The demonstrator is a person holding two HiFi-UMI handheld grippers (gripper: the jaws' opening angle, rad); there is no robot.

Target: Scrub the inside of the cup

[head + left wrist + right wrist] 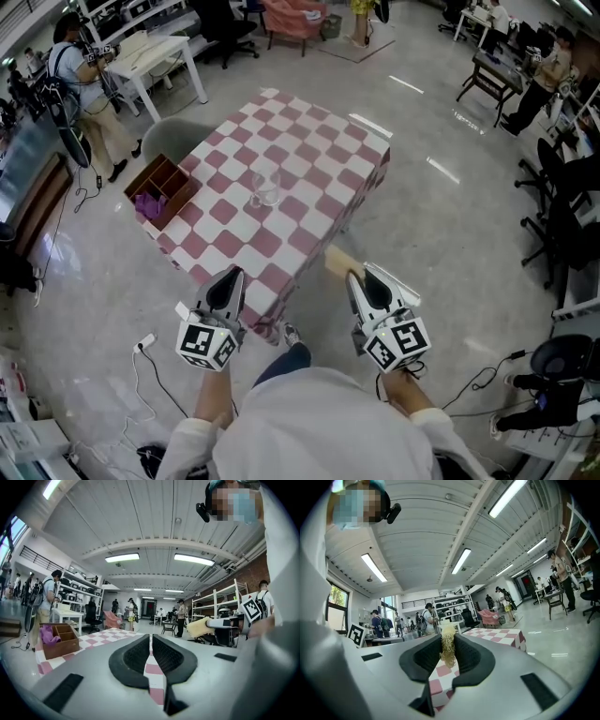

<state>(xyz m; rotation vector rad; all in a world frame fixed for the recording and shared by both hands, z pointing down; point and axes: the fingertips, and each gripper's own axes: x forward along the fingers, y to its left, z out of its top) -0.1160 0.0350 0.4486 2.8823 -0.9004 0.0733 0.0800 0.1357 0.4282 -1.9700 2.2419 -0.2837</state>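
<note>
My worry is the cup [265, 187]: it stands upright and unheld on the checked table [319, 141], so pushing the sponge [338, 261] in before anything steadies it would likely tip or skid it. My left gripper [228, 277] has its jaws pressed together on nothing and must open first. My right gripper [362, 274] is clamped on one end of the sponge, which could pull free. The cup lies ahead of both grippers, near the table's middle, well apart from them.
</note>
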